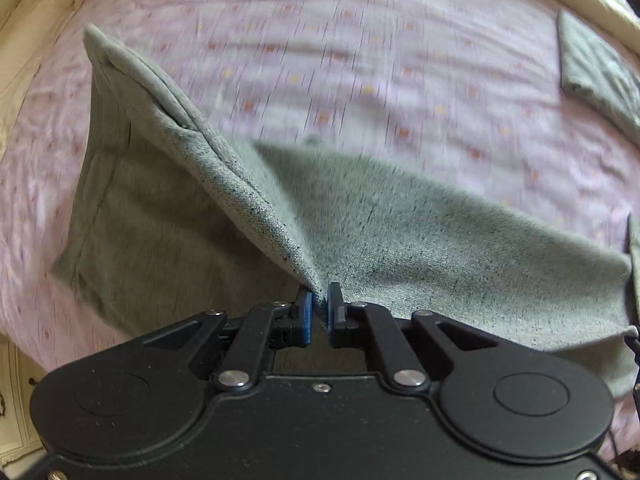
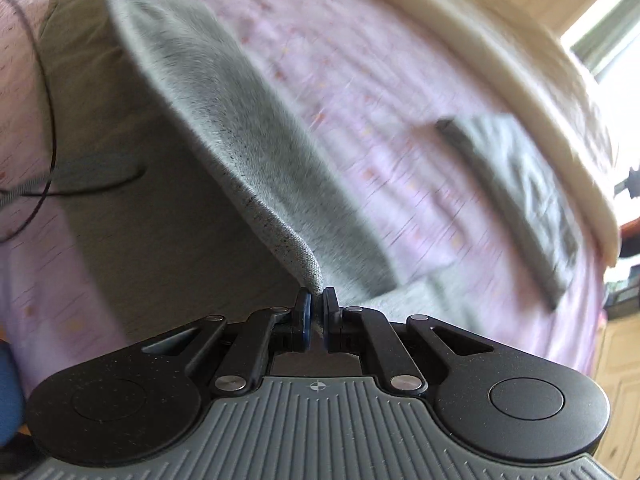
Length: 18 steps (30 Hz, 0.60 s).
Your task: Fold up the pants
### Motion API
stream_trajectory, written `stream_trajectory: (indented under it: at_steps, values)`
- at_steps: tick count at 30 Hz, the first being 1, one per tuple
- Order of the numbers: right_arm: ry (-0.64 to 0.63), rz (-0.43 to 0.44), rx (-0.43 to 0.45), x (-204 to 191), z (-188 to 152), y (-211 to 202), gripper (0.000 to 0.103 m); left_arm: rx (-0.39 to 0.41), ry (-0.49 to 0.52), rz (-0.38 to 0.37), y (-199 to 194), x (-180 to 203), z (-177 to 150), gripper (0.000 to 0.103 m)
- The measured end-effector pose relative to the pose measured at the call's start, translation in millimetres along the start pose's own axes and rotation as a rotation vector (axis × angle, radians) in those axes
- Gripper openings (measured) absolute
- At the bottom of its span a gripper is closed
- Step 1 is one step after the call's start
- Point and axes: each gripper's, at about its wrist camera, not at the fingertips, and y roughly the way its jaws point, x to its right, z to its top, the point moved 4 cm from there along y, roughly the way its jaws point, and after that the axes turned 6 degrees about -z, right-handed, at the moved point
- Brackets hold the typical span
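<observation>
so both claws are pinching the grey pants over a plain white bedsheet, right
Not quite. Both the left claw and right claw are shut on the grey pants, but the bedsheet is pink with small printed marks, not plain white; the left wrist view shows it.

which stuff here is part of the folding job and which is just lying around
In the job: grey pants, pinched and lifted by the left gripper and right gripper.

Lying about: folded grey garment further off on the pink bedsheet; black cable.
</observation>
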Motion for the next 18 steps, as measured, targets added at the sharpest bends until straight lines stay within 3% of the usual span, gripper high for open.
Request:
stream_trajectory:
  at_steps: [7,12,15,18]
  values:
    - [0.124,0.008,-0.074,-26.7,-23.1,9.3,0.010,-0.094,0.011,0.018,54.9,-11.9,-29.7,0.009]
    - [0.384,0.025,0.013,4.5,-23.7,-23.4,0.031,-0.144,0.055,0.044,80.4,-6.7,-23.7,0.010]
    - [0.531,-0.002,0.059,27.1,-23.6,-33.2,0.033,-0.162,0.077,0.051,88.2,-3.8,-20.4,0.010]
    - [0.617,-0.117,0.040,45.3,-19.9,-31.7,0.033,-0.167,0.091,0.056,92.4,-0.9,-18.5,0.010]
